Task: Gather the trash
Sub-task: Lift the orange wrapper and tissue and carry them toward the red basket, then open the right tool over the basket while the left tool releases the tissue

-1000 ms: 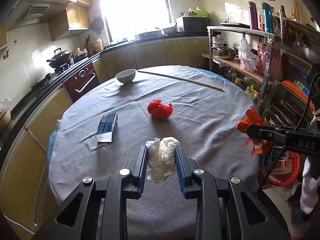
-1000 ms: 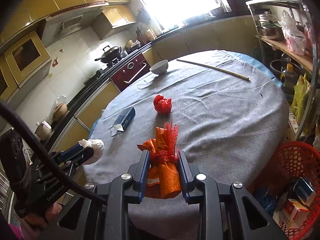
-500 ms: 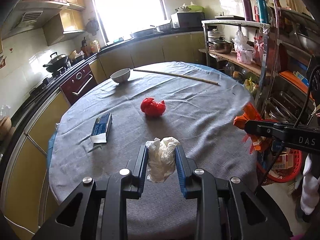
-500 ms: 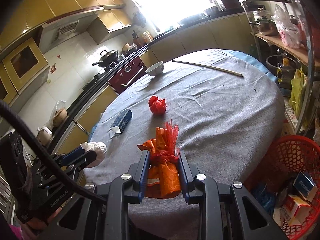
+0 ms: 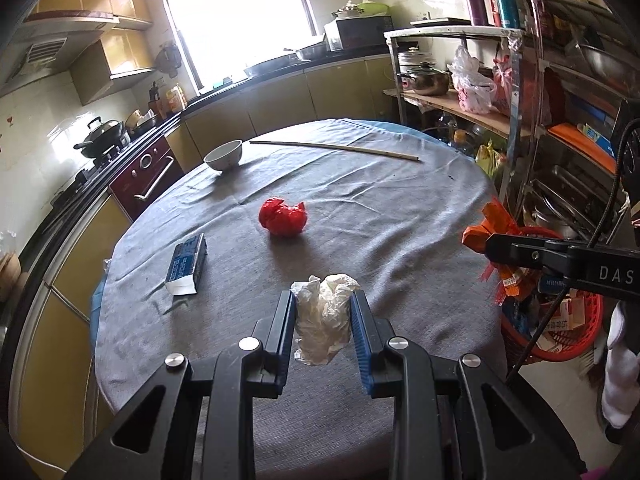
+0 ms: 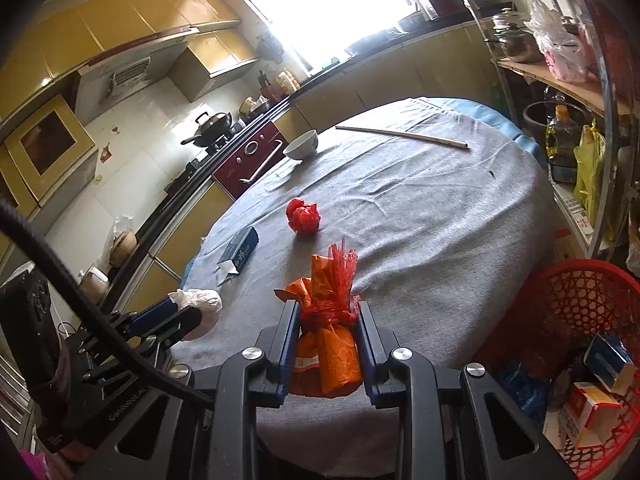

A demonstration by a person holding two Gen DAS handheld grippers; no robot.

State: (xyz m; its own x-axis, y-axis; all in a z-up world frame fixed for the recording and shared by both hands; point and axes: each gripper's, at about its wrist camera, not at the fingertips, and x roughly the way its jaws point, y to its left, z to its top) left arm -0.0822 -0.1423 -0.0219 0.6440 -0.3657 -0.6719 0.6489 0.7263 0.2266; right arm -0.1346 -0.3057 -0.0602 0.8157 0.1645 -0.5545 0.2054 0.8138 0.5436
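Observation:
My left gripper is shut on a crumpled white tissue wad, held above the near part of the round table. In the right wrist view my right gripper is shut on an orange wrapper tied with red fringe. That same wrapper shows at the right of the left wrist view, and the tissue wad at the left of the right wrist view. A crumpled red bag and a blue carton lie on the grey cloth.
A red mesh basket holding several boxes stands on the floor right of the table. A white bowl and a long stick lie at the table's far side. Metal shelves rise on the right, kitchen counters on the left.
Both grippers have drawn back toward the table's near edge while keeping their loads. The red basket shows more fully in the right wrist view.

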